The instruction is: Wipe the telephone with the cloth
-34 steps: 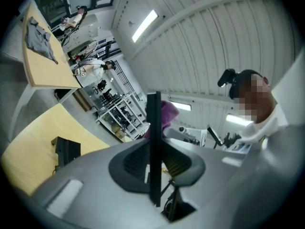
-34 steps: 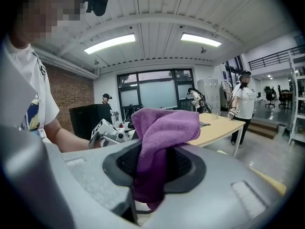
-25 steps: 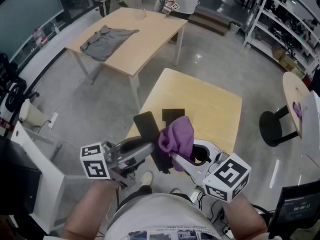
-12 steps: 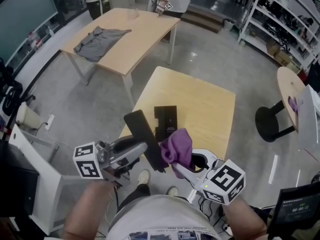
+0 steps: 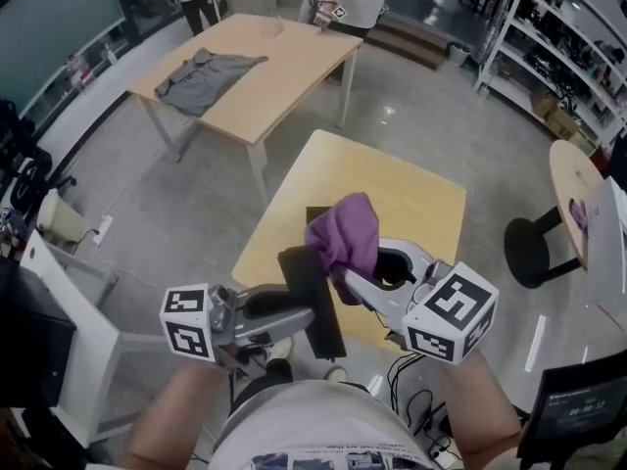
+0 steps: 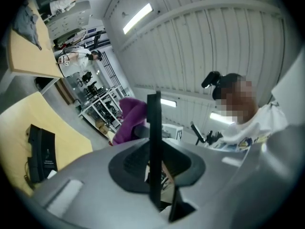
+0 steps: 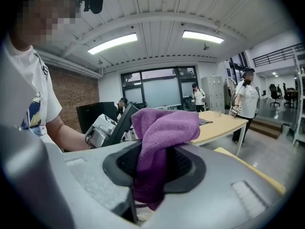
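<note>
- Change since the earlier frames: the purple cloth (image 5: 345, 231) has gone from the near part of the telephone handset (image 5: 306, 277) up to its far end. The handset itself now sits lower and closer to the person.
- Left claw (image 5: 286, 309): jaws partly closed, clamped on the flat black handset, which stands edge-on between the pads.
- Right claw (image 5: 355, 284): jaws closed on a bunched fold of the cloth. The rest spills forward over the tips.
- Step in hand: wiping the handset, apparently mid-stroke along its length.
- Cloth to handset: the cloth lies at the handset's far end, just beside or against it. Actual contact cannot be confirmed.
- Telephone base (image 6: 42, 149): lies flat on the yellow tabletop (image 5: 411, 204), well below both claws, seemingly not yet wiped.
- Next move calls for: steady pressure of cloth on the handset face while the left claw keeps it from twisting.
</note>
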`<state>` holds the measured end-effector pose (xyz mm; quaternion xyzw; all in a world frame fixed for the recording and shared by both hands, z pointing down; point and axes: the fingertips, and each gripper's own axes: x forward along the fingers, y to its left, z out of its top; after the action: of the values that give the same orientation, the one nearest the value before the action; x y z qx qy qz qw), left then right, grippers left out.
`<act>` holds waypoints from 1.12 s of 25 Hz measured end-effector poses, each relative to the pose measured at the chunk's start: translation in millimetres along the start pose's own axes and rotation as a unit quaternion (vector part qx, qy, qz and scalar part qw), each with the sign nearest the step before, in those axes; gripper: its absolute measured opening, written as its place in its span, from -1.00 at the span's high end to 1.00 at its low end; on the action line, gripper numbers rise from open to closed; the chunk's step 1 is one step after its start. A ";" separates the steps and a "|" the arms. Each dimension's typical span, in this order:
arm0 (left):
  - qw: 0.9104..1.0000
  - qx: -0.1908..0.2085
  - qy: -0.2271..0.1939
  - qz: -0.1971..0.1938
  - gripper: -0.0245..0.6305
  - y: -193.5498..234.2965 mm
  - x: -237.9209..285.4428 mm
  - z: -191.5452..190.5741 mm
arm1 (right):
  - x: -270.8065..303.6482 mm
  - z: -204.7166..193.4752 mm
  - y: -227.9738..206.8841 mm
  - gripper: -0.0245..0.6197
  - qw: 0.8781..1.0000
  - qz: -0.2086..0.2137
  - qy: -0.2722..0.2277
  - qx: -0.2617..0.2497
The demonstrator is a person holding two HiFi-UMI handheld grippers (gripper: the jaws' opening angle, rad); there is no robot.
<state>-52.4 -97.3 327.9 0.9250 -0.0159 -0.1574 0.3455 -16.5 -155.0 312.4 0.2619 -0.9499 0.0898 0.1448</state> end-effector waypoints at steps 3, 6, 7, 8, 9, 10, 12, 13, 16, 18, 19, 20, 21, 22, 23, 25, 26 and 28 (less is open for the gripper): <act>1.000 -0.001 -0.004 0.007 0.67 0.3 2.6 -0.9 | 5.4 5.6 7.9 0.57 0.999 0.026 0.003 -0.027; 1.000 0.003 -0.014 0.019 0.67 2.9 0.5 5.7 | 8.7 -3.9 15.8 0.57 0.998 0.050 0.021 -0.045; 1.000 0.004 -0.017 0.023 0.67 3.8 -1.4 7.4 | 9.6 -8.2 18.6 0.57 0.997 0.058 0.026 -0.047; 0.999 0.005 -0.020 0.027 0.67 4.7 -3.5 8.8 | 10.2 -12.7 21.3 0.57 0.996 0.064 0.032 -0.048; 0.999 0.006 -0.023 0.031 0.67 5.7 -5.6 10.1 | 10.5 -17.3 23.9 0.57 0.996 0.070 0.038 -0.050; 0.999 0.008 -0.026 0.034 0.67 6.6 -7.7 11.6 | 10.6 -22.0 26.2 0.57 0.995 0.074 0.044 -0.051; 0.999 0.009 -0.033 0.039 0.67 8.9 -11.3 15.4 | 10.4 -30.3 29.4 0.57 0.994 0.081 0.055 -0.054; 0.999 0.010 -0.036 0.040 0.67 9.9 -12.4 17.7 | 10.1 -33.6 30.3 0.57 0.993 0.083 0.059 -0.056; 0.998 0.011 -0.043 0.042 0.67 11.6 -13.4 23.2 | 6.9 -42.7 32.0 0.57 0.992 0.085 0.070 -0.058; 0.998 0.012 -0.045 0.043 0.67 12.0 -12.3 25.1 | 3.3 -50.2 33.9 0.57 0.991 0.088 0.078 -0.059; 0.998 0.013 -0.045 0.043 0.67 12.3 -11.6 25.8 | 1.3 -54.1 34.8 0.57 0.991 0.089 0.082 -0.059; 0.998 0.013 -0.045 0.042 0.67 12.6 -11.0 26.5 | -0.8 -58.1 35.5 0.57 0.991 0.090 0.086 -0.058; 0.998 0.013 -0.045 0.041 0.67 12.9 -10.5 27.4 | -2.8 -62.4 35.8 0.57 0.990 0.090 0.090 -0.054; 0.998 0.013 -0.046 0.041 0.67 13.1 -10.3 28.3 | -4.9 -66.7 36.0 0.57 0.990 0.090 0.094 -0.051; 0.998 0.013 -0.046 0.040 0.67 13.3 -10.1 29.0 | -7.0 -71.0 36.1 0.57 0.990 0.090 0.098 -0.049; 0.998 0.013 -0.045 0.040 0.67 13.7 -9.0 29.4 | -11.2 -78.5 36.6 0.57 0.989 0.090 0.106 -0.050; 0.998 0.012 -0.044 0.040 0.67 13.8 -8.3 29.1 | -13.4 -82.1 37.3 0.57 0.988 0.091 0.110 -0.051; 0.998 0.011 -0.043 0.039 0.67 13.9 -7.4 28.5 | -17.6 -90.0 39.5 0.57 0.987 0.091 0.121 -0.053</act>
<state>-67.0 -124.9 318.7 0.9199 -0.0683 -0.1833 0.3398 -2.3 -91.1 387.8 0.1532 -0.9487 0.0831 0.2637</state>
